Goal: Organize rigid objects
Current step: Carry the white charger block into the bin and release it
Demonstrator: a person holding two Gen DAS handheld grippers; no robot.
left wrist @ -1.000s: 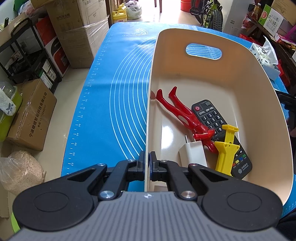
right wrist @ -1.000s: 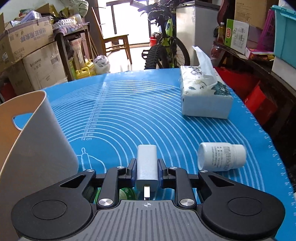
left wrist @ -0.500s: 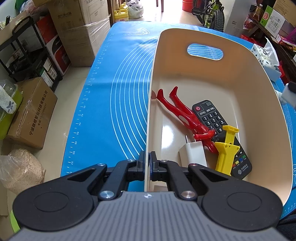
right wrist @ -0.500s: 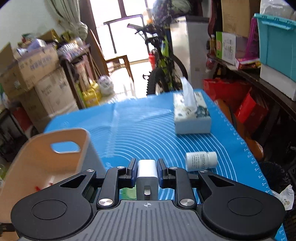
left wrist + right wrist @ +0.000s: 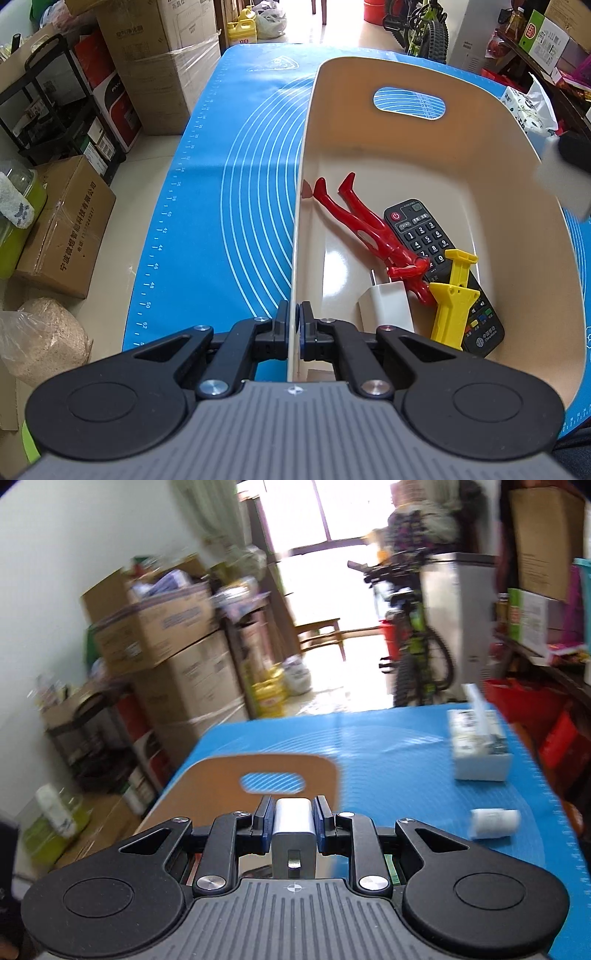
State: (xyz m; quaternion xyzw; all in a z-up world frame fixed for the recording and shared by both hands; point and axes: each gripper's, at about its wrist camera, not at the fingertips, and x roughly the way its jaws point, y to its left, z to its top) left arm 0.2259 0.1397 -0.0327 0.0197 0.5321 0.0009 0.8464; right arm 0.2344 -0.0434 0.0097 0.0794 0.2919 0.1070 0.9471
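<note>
A beige bin (image 5: 491, 122) stands on the blue mat (image 5: 236, 192). My left gripper (image 5: 294, 325) is shut on its near left rim. Inside lie a red figure (image 5: 369, 229), a black remote (image 5: 424, 236), a yellow tool (image 5: 452, 306) and a white charger (image 5: 388, 308). My right gripper (image 5: 294, 814) is shut on a second white charger (image 5: 293, 823), prong toward the camera, held above the bin's handle end (image 5: 273, 771). That charger shows blurred at the right edge of the left wrist view (image 5: 565, 184).
On the mat to the right lie a white pill bottle (image 5: 495, 823) and a tissue box (image 5: 480, 749). Cardboard boxes (image 5: 162, 638), a black shelf rack (image 5: 55, 107) and a bicycle (image 5: 417, 638) crowd the floor beyond the table.
My right gripper has risen and swung left with the white charger, from low over the mat to above the bin. It now shows at the right edge of the left view. The left gripper stayed put.
</note>
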